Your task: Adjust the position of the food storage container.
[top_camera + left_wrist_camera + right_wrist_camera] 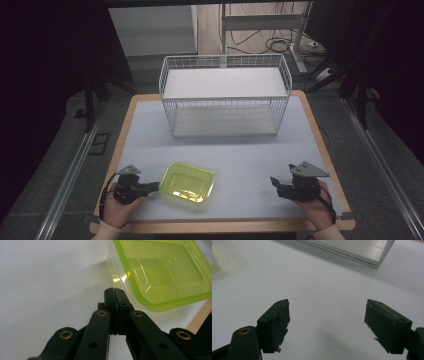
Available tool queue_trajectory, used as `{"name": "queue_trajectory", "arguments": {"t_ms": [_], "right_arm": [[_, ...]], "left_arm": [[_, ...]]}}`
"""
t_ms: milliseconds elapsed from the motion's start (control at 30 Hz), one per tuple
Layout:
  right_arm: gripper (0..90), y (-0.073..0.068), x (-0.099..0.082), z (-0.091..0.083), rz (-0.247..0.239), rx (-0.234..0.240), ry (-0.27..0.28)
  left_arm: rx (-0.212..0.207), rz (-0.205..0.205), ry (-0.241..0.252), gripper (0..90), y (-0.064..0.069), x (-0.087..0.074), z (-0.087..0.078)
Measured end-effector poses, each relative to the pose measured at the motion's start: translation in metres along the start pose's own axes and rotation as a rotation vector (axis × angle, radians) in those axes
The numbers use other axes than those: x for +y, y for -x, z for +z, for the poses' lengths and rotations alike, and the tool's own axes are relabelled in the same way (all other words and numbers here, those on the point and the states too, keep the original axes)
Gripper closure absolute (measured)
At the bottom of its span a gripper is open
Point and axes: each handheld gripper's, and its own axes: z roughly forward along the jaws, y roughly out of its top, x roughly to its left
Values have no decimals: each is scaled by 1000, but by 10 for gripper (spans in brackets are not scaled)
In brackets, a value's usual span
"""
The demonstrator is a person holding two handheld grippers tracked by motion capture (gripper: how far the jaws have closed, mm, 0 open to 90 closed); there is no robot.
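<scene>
A translucent lime-green rectangular container point(187, 181) point(162, 272) lies open side up on the near part of the table. My left gripper point(154, 186) point(115, 291) is shut, its jaws pressed flat together with nothing between them. Its tips rest right at the container's left wall, just below the green rim. My right gripper point(274, 181) point(327, 315) hovers low over bare tabletop at the near right, well apart from the container. It is open, its worn pads point(278, 322) standing wide with nothing between them.
A white wire basket point(225, 95) point(362, 252) with a solid white floor stands at the far middle of the table. The pale grey mat point(250, 150) has a wooden border point(320, 135) point(200, 317). Dark floor, rails and cables surround the table.
</scene>
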Motion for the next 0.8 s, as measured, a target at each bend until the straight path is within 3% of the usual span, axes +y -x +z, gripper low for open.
{"name": "queue_trajectory", "arguments": {"t_ms": [800], "right_arm": [[204, -2, 0, 1, -3, 3, -3]], "left_arm": [[-25, 50, -16, 898, 24, 9, 13]]}}
